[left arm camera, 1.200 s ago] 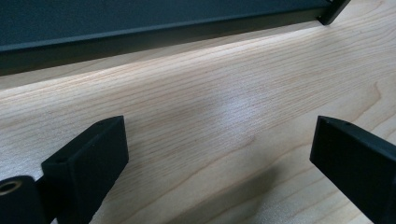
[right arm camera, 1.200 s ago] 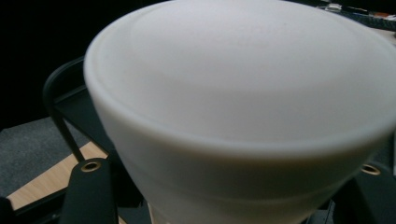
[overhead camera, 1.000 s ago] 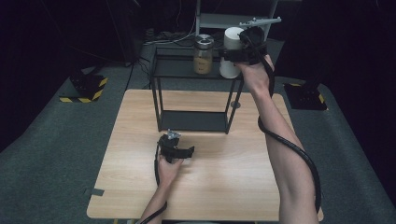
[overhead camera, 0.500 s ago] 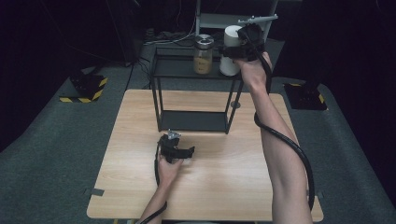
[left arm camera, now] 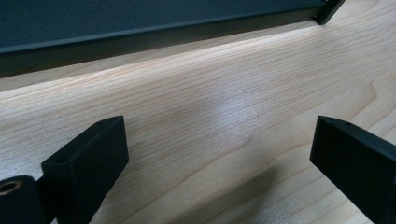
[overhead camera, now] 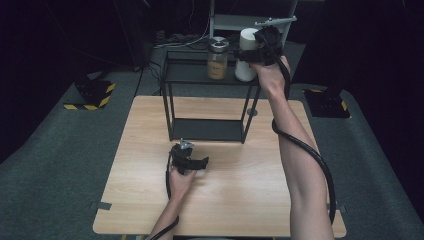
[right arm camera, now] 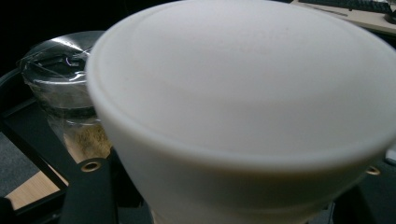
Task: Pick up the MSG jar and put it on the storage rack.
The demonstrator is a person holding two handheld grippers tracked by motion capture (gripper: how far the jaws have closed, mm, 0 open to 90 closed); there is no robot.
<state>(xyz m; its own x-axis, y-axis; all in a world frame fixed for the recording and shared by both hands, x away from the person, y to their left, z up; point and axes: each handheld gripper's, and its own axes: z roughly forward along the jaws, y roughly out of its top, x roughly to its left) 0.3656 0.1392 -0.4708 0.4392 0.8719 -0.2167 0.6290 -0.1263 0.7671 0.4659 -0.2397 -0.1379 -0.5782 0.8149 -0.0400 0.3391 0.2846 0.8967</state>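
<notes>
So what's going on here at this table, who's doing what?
A person is working with a hand-held gripper in each hand. The right gripper is up at the top shelf of a black metal rack, with its jaws on either side of a white canister that stands beside a glass jar with a metal lid; whether the jaws are clamped on it cannot be told. The left gripper rests low over the wooden table, jaws open and holding nothing.

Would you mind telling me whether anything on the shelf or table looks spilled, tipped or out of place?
Nothing stands out. The white container and glass jar stand upright, side by side on the black rack, with no spill visible. The right gripper is at the container; the left gripper rests open on the table.
</notes>
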